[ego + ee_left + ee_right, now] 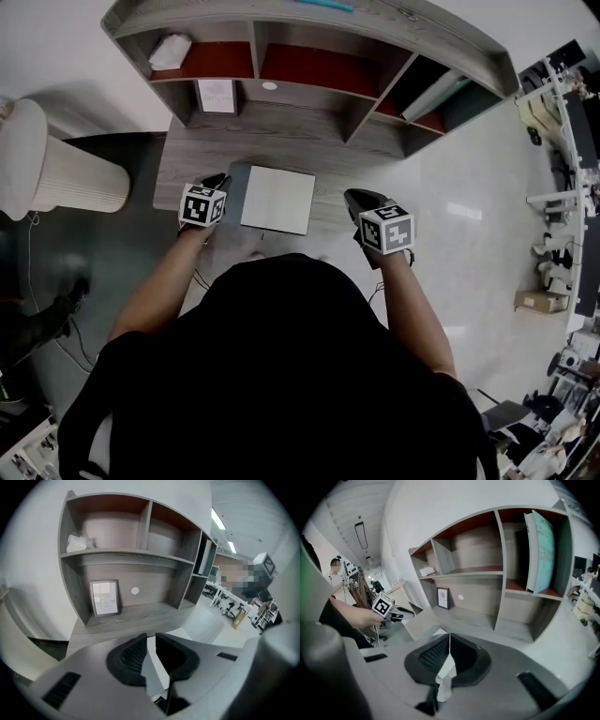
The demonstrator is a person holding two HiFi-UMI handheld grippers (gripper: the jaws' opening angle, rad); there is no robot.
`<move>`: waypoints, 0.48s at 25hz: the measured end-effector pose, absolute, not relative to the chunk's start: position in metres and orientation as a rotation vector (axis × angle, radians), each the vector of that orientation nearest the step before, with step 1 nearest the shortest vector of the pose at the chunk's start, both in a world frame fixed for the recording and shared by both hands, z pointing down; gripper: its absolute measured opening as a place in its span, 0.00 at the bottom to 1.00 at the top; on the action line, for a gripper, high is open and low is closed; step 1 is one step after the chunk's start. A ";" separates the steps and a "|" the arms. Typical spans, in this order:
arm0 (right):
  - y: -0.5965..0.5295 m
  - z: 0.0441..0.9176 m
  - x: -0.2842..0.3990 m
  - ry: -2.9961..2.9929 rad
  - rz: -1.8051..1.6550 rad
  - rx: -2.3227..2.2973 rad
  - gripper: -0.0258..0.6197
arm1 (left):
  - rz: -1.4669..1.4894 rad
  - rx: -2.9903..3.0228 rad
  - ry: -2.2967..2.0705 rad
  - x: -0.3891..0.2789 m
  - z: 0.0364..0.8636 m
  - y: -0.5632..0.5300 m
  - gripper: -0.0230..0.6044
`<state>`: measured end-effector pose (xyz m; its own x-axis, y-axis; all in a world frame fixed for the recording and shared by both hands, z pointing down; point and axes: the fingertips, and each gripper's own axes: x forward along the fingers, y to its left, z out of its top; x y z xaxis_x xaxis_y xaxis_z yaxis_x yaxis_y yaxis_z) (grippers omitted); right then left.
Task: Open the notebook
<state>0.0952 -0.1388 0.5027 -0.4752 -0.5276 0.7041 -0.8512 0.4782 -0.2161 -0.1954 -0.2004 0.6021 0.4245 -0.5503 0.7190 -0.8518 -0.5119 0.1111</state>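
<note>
A closed white notebook [277,199] lies flat on the grey wooden desk [281,131]. My left gripper [217,181] hovers just off the notebook's left edge. Its jaws stand a narrow gap apart with nothing in them, and the notebook [152,654] shows through that gap in the left gripper view [151,637]. On the other side, a short way from the notebook's right edge, my right gripper [359,198] hangs with its fingertips touching and holding nothing [449,635]. The notebook [446,666] shows below those jaws. The right gripper view also catches the left gripper [408,614].
A grey shelf unit [375,80] with red-backed compartments stands along the desk's far side. It holds a small framed picture [217,96], a crumpled white thing [170,52] and a leaning teal book [441,94]. A white pleated cylinder [56,173] stands left of the desk.
</note>
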 end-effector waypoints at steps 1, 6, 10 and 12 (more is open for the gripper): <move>-0.140 0.501 0.095 -2.170 0.751 1.138 0.05 | 0.861 2.224 -1.184 -0.194 0.600 -0.201 0.14; -0.142 0.498 0.100 -2.175 0.734 1.144 0.05 | 0.842 2.236 -1.187 -0.189 0.592 -0.203 0.14; -0.139 0.507 0.109 -2.149 0.750 1.155 0.05 | 0.843 2.231 -1.196 -0.190 0.592 -0.203 0.14; -0.138 0.511 0.114 -2.139 0.757 1.161 0.05 | 0.842 2.226 -1.198 -0.190 0.592 -0.202 0.14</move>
<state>0.1144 -0.1376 0.5105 -0.4497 -0.5335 0.7164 -0.8653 0.4591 -0.2013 -0.1903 -0.2021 0.5924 0.4295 -0.5643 0.7050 -0.8545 -0.5066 0.1151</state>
